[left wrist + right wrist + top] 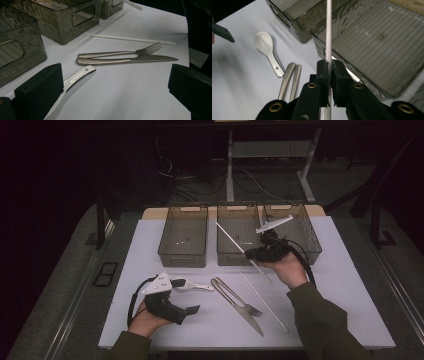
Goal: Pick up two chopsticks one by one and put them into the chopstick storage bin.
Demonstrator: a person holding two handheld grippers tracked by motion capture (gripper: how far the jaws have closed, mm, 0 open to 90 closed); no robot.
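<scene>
Item in hand: one long, thin white chopstick (328, 30), clamped between the black pads of the right gripper (328, 72), whose jaws are closed narrow on it. In the high view the same chopstick (235, 245) is lifted off the table and slants from the front edge of the middle bin up and to the left across that bin's opening; the right gripper (265, 251) is carried in the person's right hand (289, 269) just before the bins.

Second long white chopstick (264, 302): lying flat on the white tabletop (350, 285), diagonal, just right of the cutlery pair.

Silver metal fork (235, 296) and silver metal table knife (239, 304): lying side by side, touching or nearly so, handles toward the bins, tips toward the person.

White ceramic soup spoon (267, 50): resting on the tabletop left of the fork and knife handles. In the left gripper view its handle (75, 80) runs beside the nearer jaw.

Left gripper (187, 295): resting low at the table's near left in the person's left hand (145, 321), jaws standing wide apart with nothing between them.

Three translucent smoky-grey plastic bins with cut-out handles, set in a row along the far edge: left bin (184, 257), middle bin (230, 259), right bin (312, 237). The visible floors of the middle and right bins are ribbed.
</scene>
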